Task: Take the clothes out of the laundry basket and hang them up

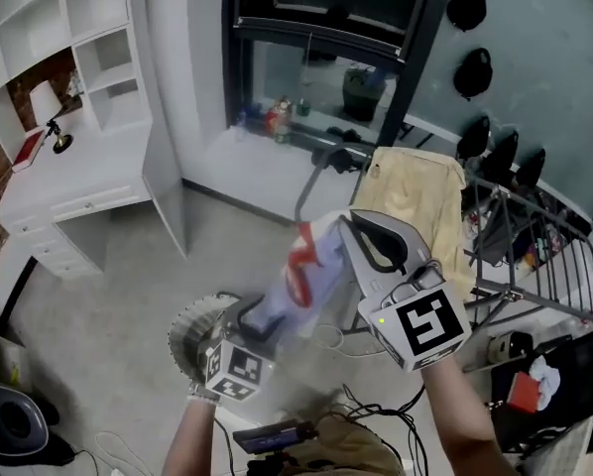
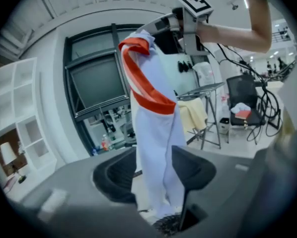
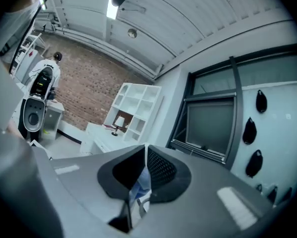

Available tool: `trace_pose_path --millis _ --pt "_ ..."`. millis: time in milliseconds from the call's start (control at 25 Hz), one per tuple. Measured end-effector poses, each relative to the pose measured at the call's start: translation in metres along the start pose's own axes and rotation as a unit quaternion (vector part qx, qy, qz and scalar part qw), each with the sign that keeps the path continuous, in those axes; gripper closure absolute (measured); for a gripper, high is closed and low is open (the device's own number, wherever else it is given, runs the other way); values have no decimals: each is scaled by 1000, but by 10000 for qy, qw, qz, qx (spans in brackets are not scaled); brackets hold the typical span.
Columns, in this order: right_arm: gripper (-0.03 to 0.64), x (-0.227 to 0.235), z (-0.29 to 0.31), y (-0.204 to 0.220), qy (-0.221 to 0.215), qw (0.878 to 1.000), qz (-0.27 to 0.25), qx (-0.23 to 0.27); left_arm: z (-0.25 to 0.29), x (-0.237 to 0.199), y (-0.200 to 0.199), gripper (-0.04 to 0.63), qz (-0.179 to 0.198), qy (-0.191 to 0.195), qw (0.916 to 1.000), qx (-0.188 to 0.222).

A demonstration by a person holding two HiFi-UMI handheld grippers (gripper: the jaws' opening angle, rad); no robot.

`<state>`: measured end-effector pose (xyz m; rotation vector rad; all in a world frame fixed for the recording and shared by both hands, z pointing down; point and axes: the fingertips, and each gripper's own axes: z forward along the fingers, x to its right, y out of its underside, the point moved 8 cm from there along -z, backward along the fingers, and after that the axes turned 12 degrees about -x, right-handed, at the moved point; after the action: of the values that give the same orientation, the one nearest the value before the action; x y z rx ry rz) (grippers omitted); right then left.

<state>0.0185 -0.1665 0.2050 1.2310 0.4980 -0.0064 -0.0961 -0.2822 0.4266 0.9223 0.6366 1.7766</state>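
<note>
**While the right gripper [image 1: 348, 224] pinches the white top [image 1: 296, 276], the left gripper [image 1: 260, 317] stands wide**

Lowest in the head view, the left gripper has its two black fingers [image 2: 113, 175] spread wide. The white top hangs down between them, but the pads do not squeeze it. I think this gripper waits there to catch a lower part, so the top can be pulled out flat. Just to its left sits the laundry basket [image 1: 180, 337], round and pale with ribbed sides. It is right under the work, so clothes do not have to go far.

Up in the middle of the frame, the right gripper's fingers are pressed together on one edge of the white top. It holds the edge high so the cloth hangs long and straight. The cloth looks thin, soft and floppy, with a bright red band looped near its upper end.

Further back, at the right of the frame, stands the drying rack [image 1: 539, 256], made of thin, hard metal bars. A soft yellow cloth [image 1: 415, 191] is draped over it. The white top probably goes there too. Farthest away, at the upper left, is a white desk [image 1: 68, 186] with boxy shelves above it.
</note>
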Motion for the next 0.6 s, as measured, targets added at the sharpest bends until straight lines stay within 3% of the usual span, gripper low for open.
trace_pose_path --millis 240,400,600 --pt "601 47 -82 23 983 9950 44 -165 48 57 -56 401 630 651 9954 324" --pt "601 88 -153 53 1711 9842 162 -427 75 100 -105 587 1049 909 9889 532" --pt "601 131 -249 113 2549 9611 389 -989 94 156 -162 589 1447 1320 9780 719"
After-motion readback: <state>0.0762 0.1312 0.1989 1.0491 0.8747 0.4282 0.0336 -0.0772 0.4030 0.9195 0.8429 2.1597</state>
